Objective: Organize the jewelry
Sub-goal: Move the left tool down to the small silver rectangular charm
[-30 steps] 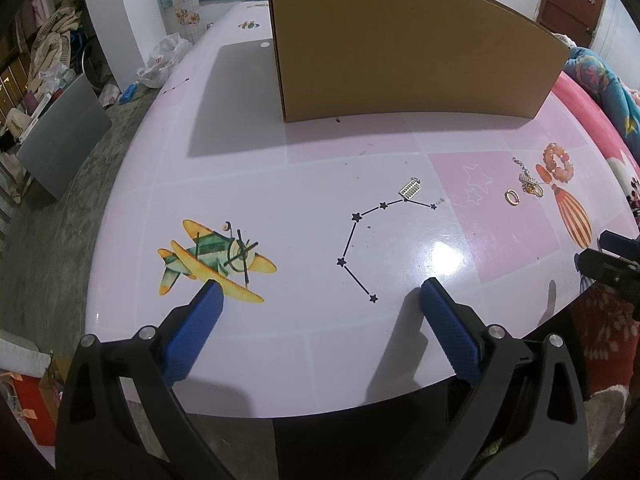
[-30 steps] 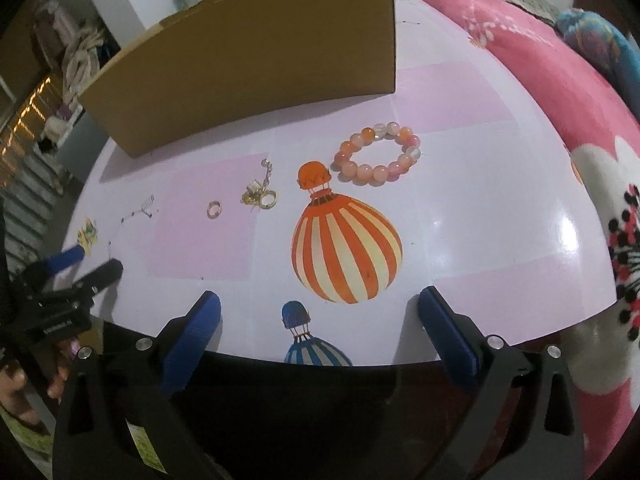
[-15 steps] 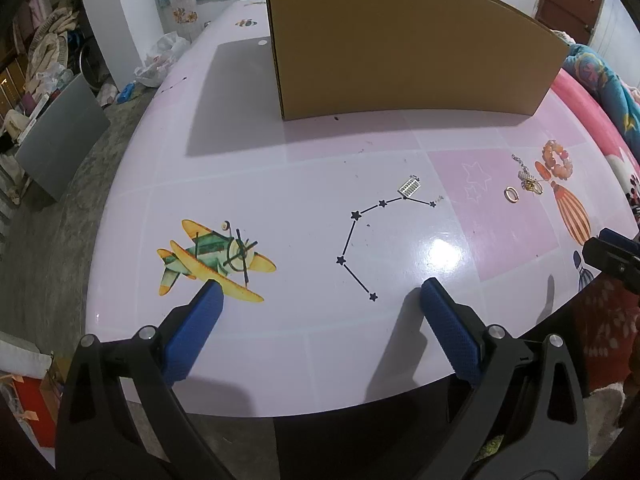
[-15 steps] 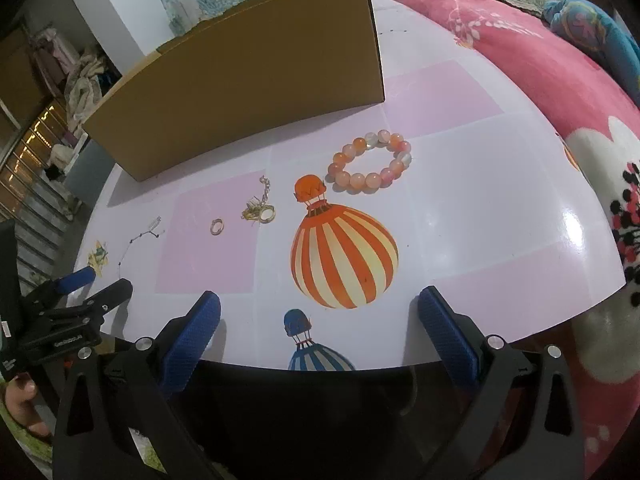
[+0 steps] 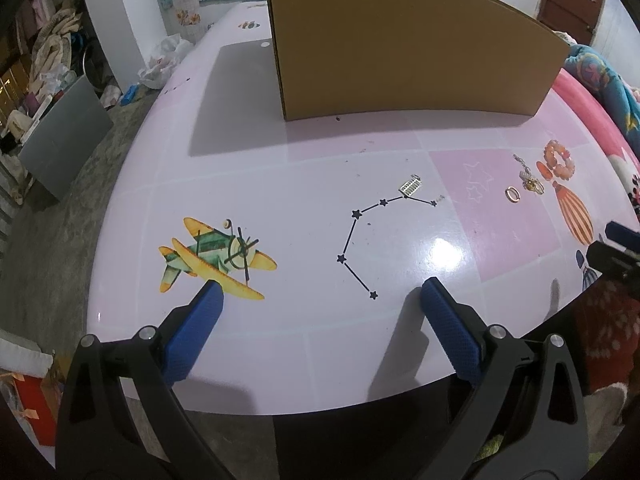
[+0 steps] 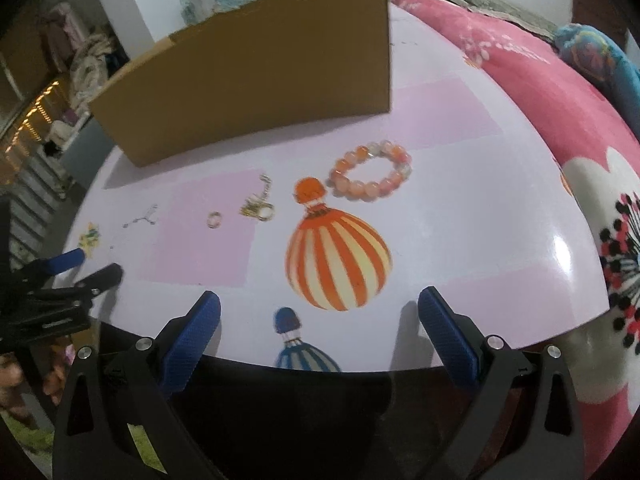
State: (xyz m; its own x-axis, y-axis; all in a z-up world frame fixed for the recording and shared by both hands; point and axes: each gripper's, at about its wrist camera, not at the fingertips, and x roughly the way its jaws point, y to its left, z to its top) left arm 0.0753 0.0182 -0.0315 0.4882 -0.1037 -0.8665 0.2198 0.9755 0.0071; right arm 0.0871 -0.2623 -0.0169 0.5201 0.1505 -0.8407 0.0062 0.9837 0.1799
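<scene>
A beaded orange bracelet [image 6: 370,176] lies flat on the pink worktop [image 6: 460,216], near a gold charm chain [image 6: 258,204] stretching toward the cardboard box [image 6: 256,84], and a small ring [image 6: 214,220]. Both the left tongs [image 5: 320,300] and right tongs [image 6: 320,306] hover spread wide and empty over the near edge. The box's inside is hidden.

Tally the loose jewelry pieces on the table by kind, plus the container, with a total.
Bead bracelet: 1
Plain ring: 1
Gold chain charm: 1
Small rectangular silver piece: 1
Cardboard box: 1
Total: 5
</scene>
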